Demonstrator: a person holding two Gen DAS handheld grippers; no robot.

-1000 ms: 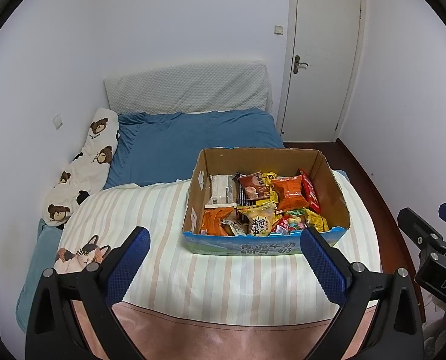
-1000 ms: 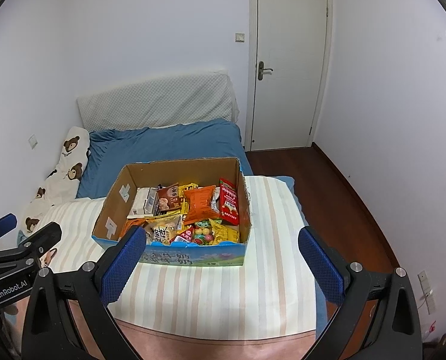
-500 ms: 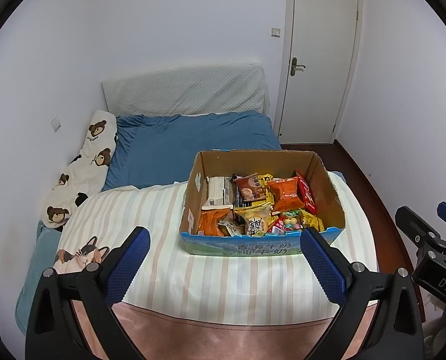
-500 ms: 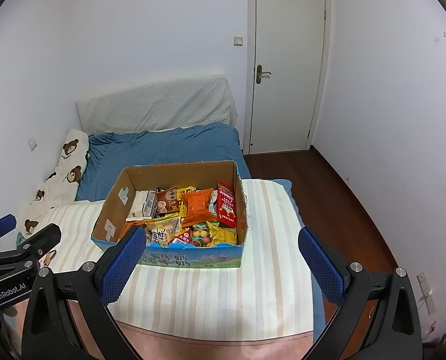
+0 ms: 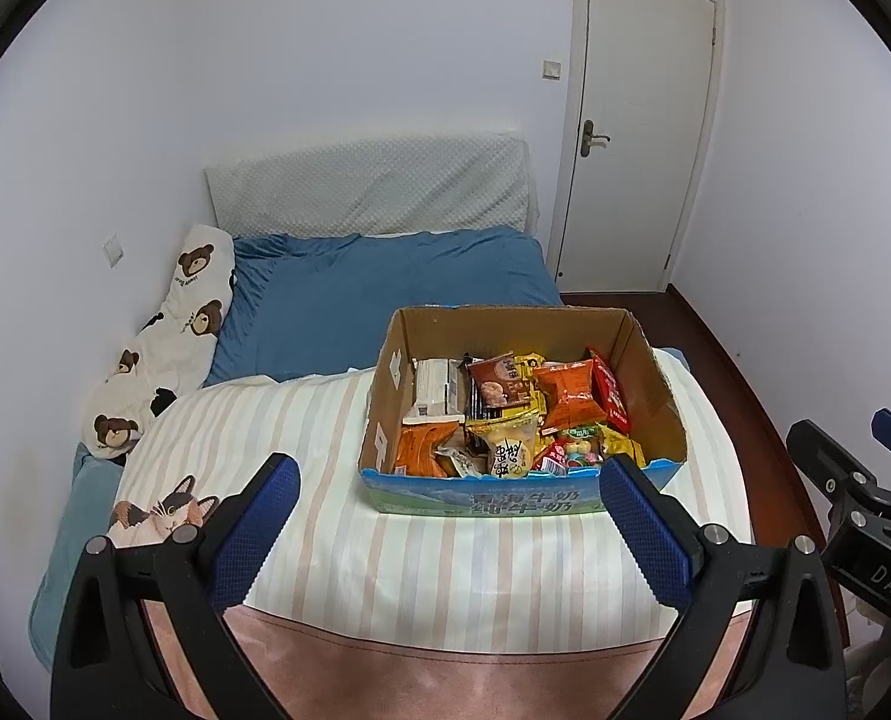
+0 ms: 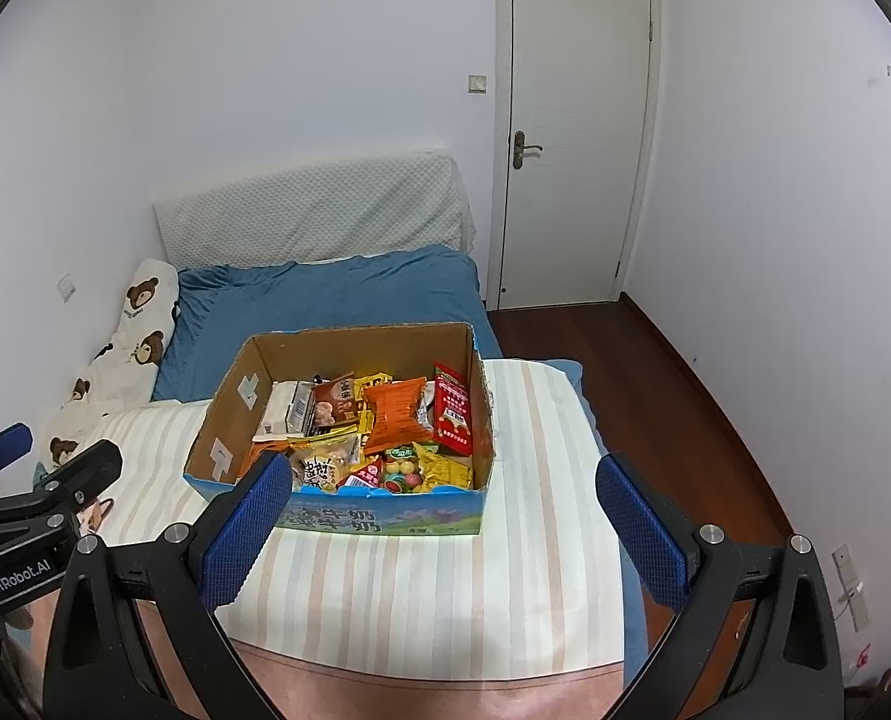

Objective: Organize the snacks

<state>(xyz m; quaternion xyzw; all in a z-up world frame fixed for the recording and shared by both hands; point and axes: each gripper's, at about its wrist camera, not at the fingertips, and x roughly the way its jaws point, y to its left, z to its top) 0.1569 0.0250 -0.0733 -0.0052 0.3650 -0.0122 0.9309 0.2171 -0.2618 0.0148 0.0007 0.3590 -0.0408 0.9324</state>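
Observation:
An open cardboard box (image 5: 655, 372) (image 6: 229, 402) with a blue printed front stands on the striped blanket and holds several snack packets, among them an orange bag (image 5: 568, 393) (image 6: 398, 414), a red packet (image 5: 612, 390) (image 6: 454, 414) and a white pack (image 5: 436, 387). My left gripper (image 5: 450, 525) is open and empty, held above the near blanket in front of the box. My right gripper (image 6: 444, 525) is open and empty, also in front of the box. Each gripper shows at the edge of the other's view (image 5: 853, 492) (image 6: 37, 480).
The striped blanket (image 5: 301, 438) (image 6: 541, 480) covers the near bed over a blue sheet (image 5: 385, 294). A bear-print pillow (image 5: 163, 348) lies at the left wall. A shut white door (image 6: 571, 138) and wooden floor (image 6: 673, 396) are to the right.
Both grippers have drawn back and up a little, so the box sits slightly lower and farther in both views. Both stay open.

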